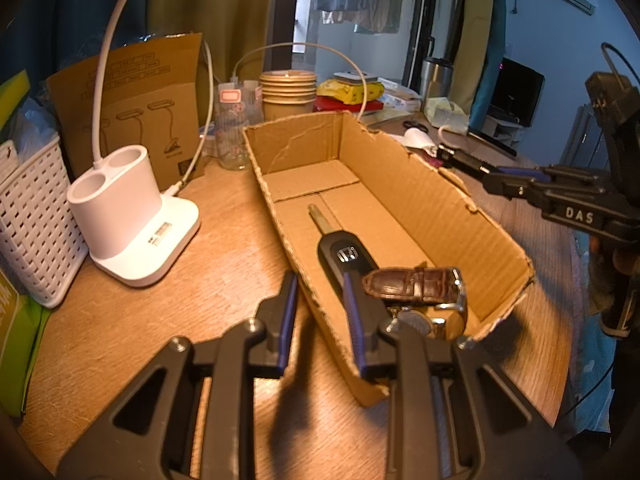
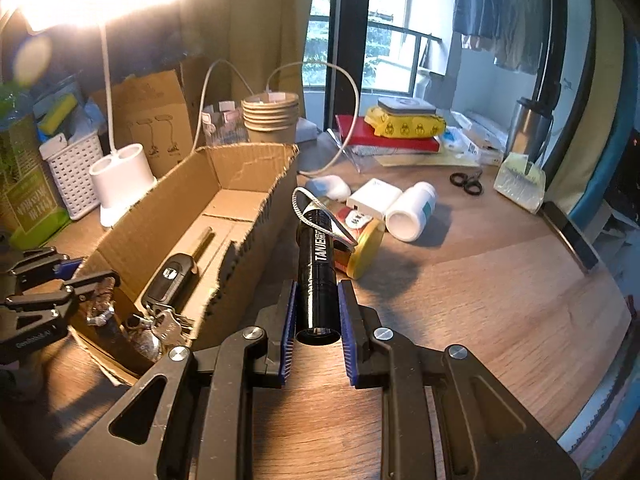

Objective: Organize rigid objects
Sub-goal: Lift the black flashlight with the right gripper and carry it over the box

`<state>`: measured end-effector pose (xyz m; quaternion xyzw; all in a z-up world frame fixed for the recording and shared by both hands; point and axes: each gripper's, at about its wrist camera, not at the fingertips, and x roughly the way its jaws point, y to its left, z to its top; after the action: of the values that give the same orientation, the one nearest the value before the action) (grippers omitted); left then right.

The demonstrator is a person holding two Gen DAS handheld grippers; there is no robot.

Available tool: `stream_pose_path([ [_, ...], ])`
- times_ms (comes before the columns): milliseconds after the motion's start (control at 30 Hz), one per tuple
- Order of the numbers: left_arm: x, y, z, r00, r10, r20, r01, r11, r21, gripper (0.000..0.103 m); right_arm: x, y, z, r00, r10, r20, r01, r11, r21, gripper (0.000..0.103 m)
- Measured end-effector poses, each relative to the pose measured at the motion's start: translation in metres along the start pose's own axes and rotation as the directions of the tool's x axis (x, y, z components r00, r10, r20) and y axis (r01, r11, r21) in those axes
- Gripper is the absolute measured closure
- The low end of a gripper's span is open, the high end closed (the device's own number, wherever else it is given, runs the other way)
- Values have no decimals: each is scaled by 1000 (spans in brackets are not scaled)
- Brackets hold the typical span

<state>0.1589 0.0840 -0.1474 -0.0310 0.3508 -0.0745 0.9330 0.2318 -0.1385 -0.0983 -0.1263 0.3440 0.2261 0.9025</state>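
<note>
1. Left gripper: jaws apart, straddling the near left wall of the cardboard box; one finger outside the wall, the other inside. Nothing clamped.
2. Right gripper: jaws clamped on a black flashlight, barrel pointing away along the fingers, lanyard loop at its far end. The left wrist view shows this gripper only side-on beyond the box's right wall, so the grip cannot be judged there.
3. Box contents, left wrist view: a black car key lying lengthwise, blade toward the far end; a brown leather watch strap arched over the near end, touching the key fob.
4. The right wrist view adds a bunch of metal keys at the near end of the box beside the fob; in the left wrist view that corner is largely hidden behind the strap and finger.
5. Right wrist view only: on the desk right of the box lie a yellow-lidded jar on its side just beyond the flashlight, a white bottle on its side and black scissors.
6. Both views: a white lamp base stands on the desk left of the box, beside a white basket
</note>
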Motion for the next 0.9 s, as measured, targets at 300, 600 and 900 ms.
stream_pose_path([
  [300, 0, 0, 0, 1000, 0, 0, 0, 1000, 0, 78, -17, 8, 8, 999, 11, 36, -10, 1000, -20, 81],
  [600, 0, 0, 0, 1000, 0, 0, 0, 1000, 0, 78, -31, 21, 17, 996, 37, 75, -34, 998, -43, 81],
  [900, 0, 0, 0, 1000, 0, 0, 0, 1000, 0, 78, -37, 45, 23, 991, 99, 93, -91, 992, -84, 81],
])
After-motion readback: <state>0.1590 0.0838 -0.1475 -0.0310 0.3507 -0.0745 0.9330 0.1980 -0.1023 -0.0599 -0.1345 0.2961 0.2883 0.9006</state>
